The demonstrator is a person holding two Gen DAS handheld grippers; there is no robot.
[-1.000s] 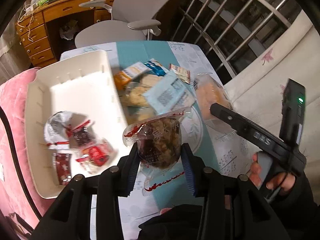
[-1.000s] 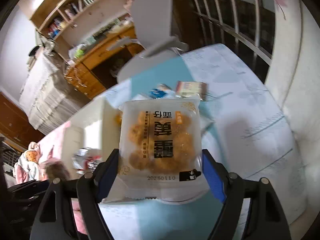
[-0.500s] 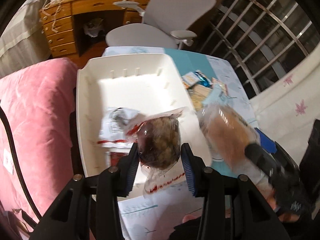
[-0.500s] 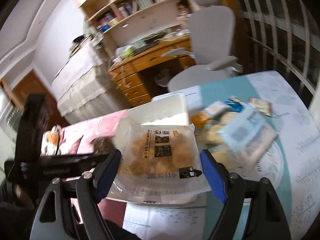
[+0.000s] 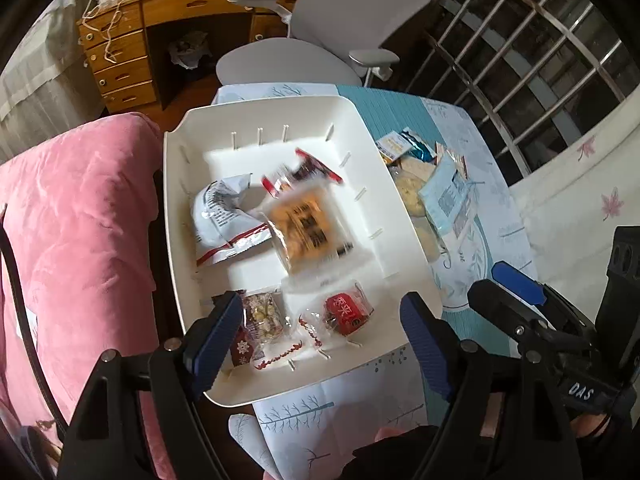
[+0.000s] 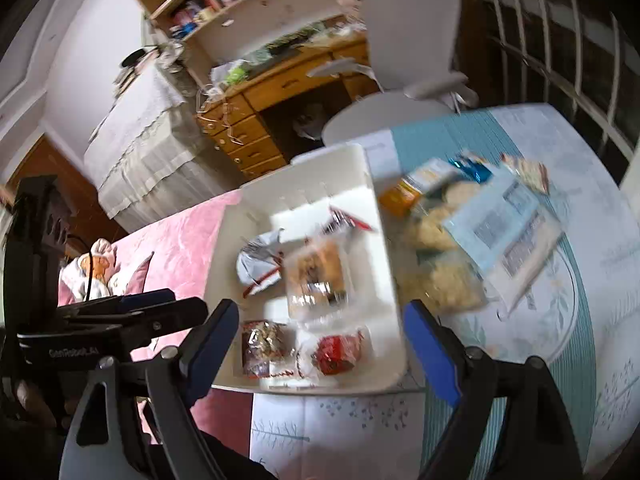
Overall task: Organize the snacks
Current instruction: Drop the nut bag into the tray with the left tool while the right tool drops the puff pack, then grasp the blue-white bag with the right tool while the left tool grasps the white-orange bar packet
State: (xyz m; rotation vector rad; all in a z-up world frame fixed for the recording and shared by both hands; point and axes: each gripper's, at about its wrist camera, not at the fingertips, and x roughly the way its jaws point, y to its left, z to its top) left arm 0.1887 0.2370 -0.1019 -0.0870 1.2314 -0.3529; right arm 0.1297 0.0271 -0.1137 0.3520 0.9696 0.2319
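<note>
my left gripper (image 5: 320,334): jaws opening, nothing pinched | my right gripper (image 6: 316,344): spread, empty | nut pack (image 5: 262,318) and cracker pack (image 5: 308,232), gripped a second ago, now in white bin (image 5: 404,220), frame centre

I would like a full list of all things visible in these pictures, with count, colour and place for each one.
white bin: one, white, on the table's left part beside the pink cushion
orange biscuit pack: one, clear wrapper with orange contents, middle of the bin, blurred
silver bag: one, silver with red edge, left in the bin
nut pack: one, clear with dark red, near end of the bin
red pack: one, red, near end of the bin
snack pile: several packs, pale blue, orange, beige, on the table right of the bin
table: one, teal and white cloth
pink cushion: one, left of the bin
office chair: one, grey, behind the table
wooden desk: one, brown, behind the chair
left gripper: black with blue pads, jaws opening, nothing between
right gripper: same colours, open, nothing held
</note>
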